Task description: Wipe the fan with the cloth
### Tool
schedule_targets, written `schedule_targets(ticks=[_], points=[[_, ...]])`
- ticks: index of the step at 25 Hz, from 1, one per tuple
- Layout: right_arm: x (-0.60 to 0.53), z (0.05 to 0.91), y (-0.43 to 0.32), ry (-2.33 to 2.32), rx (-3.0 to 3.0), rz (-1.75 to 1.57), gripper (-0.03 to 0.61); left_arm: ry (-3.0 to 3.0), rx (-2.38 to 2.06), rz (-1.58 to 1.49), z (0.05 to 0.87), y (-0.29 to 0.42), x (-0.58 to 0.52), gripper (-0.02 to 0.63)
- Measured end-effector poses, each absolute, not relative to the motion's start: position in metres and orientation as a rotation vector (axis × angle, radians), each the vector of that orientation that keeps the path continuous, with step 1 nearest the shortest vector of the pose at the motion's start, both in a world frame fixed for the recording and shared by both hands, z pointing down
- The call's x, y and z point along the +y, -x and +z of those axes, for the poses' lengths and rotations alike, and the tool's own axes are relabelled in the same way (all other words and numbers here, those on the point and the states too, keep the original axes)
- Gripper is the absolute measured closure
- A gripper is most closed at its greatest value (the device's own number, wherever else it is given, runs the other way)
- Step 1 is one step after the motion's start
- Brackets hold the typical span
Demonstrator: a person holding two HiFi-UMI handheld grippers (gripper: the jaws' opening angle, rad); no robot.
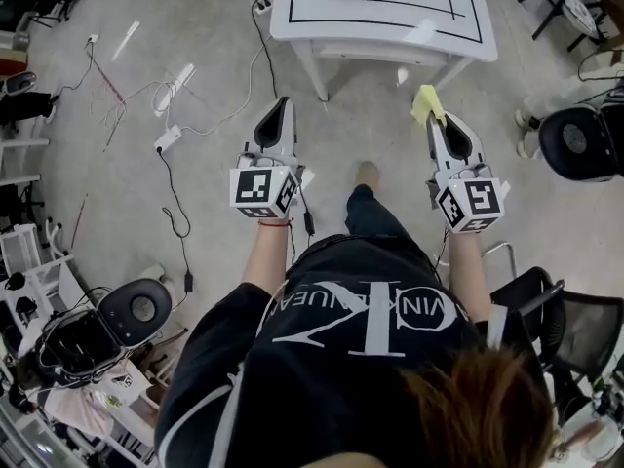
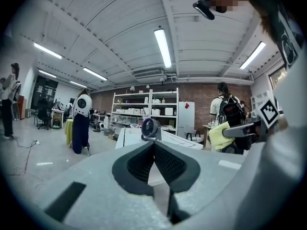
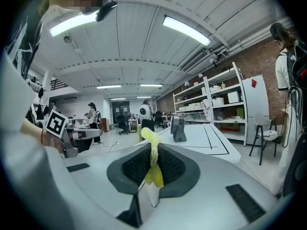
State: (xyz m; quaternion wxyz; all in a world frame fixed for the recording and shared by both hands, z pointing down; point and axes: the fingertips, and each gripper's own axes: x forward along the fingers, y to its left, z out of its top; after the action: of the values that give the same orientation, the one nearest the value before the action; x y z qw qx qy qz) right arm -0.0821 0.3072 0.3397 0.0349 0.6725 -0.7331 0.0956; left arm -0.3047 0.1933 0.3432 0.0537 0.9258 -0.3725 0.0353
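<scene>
While both are held out side by side over the floor, the left tongs (image 1: 282, 103) are seen pressed fully together with nothing between them, the dark ribbed pads meeting in one closed seam in the left gripper view. The right tongs (image 1: 430, 117) are clamped on the yellow cloth (image 1: 426, 102), which is pinched between the pads and pokes out past the tips as a crumpled tuft. In the right gripper view a strip of it is seen running down the seam. The fan (image 3: 178, 127), small and dark, is stood upright on the white desk (image 1: 385, 29), which is marked with black lines and fills the top centre of the head view. Only a dark part of the fan is caught at that view's top edge. Desk and fan are found well apart from both tongs, ahead of them across the floor. A white power strip (image 1: 168, 139) and trailing cables are spread over the floor at the upper left, and a black chair (image 1: 546, 310) is seen at the lower right.
</scene>
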Motion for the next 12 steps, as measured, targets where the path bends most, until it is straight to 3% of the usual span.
schedule_targets(ticks=[12], points=[[0.213, 0.338, 0.036, -2.01, -2.295, 0.278, 0.543, -2.827, -1.129, 0.075, 0.333, 0.249, 0.103, 0.603]])
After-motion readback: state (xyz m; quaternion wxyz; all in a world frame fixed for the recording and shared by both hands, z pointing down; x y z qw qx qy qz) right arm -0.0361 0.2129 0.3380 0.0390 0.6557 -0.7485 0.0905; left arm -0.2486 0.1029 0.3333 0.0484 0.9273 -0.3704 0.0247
